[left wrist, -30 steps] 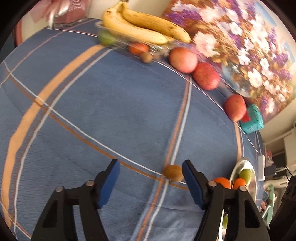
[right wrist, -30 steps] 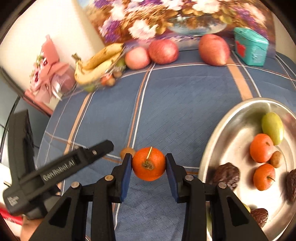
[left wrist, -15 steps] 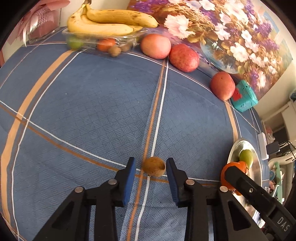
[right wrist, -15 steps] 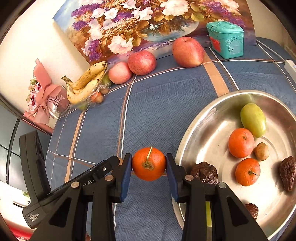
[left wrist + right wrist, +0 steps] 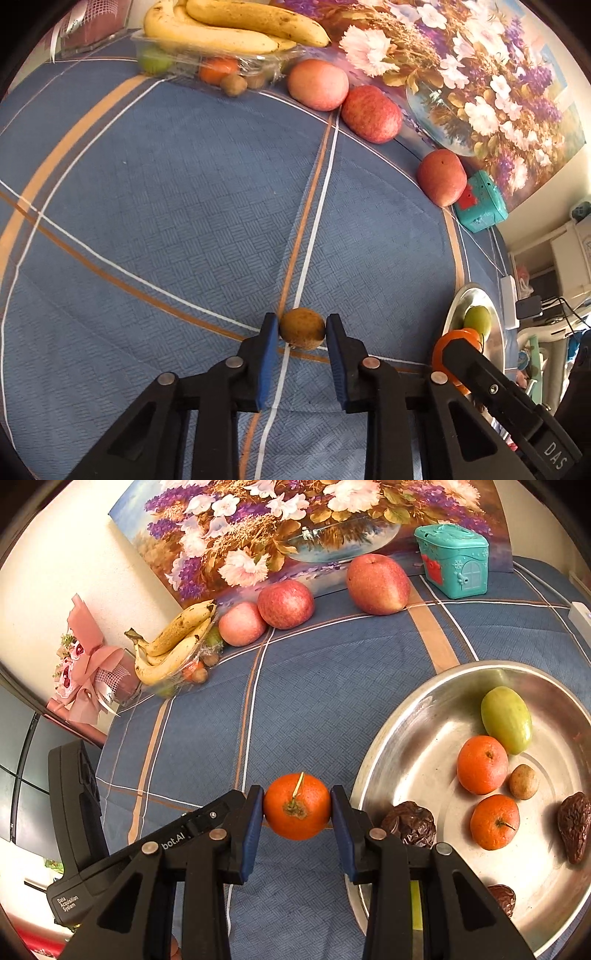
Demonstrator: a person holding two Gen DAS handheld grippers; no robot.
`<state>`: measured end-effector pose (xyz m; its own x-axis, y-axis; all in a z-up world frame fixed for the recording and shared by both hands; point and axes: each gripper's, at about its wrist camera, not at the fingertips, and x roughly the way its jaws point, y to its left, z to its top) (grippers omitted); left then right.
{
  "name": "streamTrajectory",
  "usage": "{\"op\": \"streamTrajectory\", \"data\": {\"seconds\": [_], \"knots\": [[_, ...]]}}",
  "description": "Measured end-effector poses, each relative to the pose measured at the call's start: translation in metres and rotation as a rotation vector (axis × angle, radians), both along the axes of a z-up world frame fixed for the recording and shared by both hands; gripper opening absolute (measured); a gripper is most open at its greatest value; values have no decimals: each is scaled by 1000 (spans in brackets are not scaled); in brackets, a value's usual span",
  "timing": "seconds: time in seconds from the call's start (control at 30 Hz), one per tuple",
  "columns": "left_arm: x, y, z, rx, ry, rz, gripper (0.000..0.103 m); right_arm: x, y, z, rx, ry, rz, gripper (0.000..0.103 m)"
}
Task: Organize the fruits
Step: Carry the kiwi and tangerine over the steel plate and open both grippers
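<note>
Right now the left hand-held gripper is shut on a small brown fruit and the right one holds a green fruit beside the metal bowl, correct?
Not quite. The right hand-held gripper holds an orange tangerine, not a green fruit, as the right wrist view shows. The rest stands: the left hand-held gripper is shut on the small brown fruit, beside the metal bowl.

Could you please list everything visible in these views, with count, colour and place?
bananas: one bunch, yellow, far-left tray
apples: three, red, along the painting
toy house: one, teal, far right
bouquet: one, pink, left edge
metal bowl: one, silver, right; it holds two oranges, a green fruit, a small brown fruit, dark wrinkled fruits
tablecloth: blue, striped
orange: one, in the right tool
brown fruit: one, in the left tool
</note>
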<state>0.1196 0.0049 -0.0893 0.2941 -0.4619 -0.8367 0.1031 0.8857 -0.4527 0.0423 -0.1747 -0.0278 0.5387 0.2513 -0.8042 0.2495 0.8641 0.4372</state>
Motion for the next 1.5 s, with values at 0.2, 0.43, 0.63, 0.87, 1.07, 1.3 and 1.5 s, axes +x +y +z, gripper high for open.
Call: {"op": "streamTrajectory", "data": {"seconds": [0.2, 0.43, 0.63, 0.87, 1.07, 1.3, 1.5], "knots": [[2, 12, 1, -67, 0, 49, 28, 0, -1, 0, -15, 7, -2, 38], [1, 16, 11, -131, -17, 63, 28, -2, -1, 3, -32, 9, -5, 38], [-1, 2, 23, -150, -39, 26, 28, -5, -5, 7, -44, 13, -20, 38], [-17, -33, 44, -145, -84, -110, 28, -23, -30, 19, -124, 57, -114, 38], [-43, -84, 52, -113, -92, -306, 28, -53, -75, 14, -157, 148, -267, 38], [-77, -123, 53, -14, -110, -485, 30, -71, -91, 12, -118, 164, -332, 59], [-77, -90, 56, 126, -142, -327, 74, -79, -78, 14, -128, 165, -301, 60]]}}
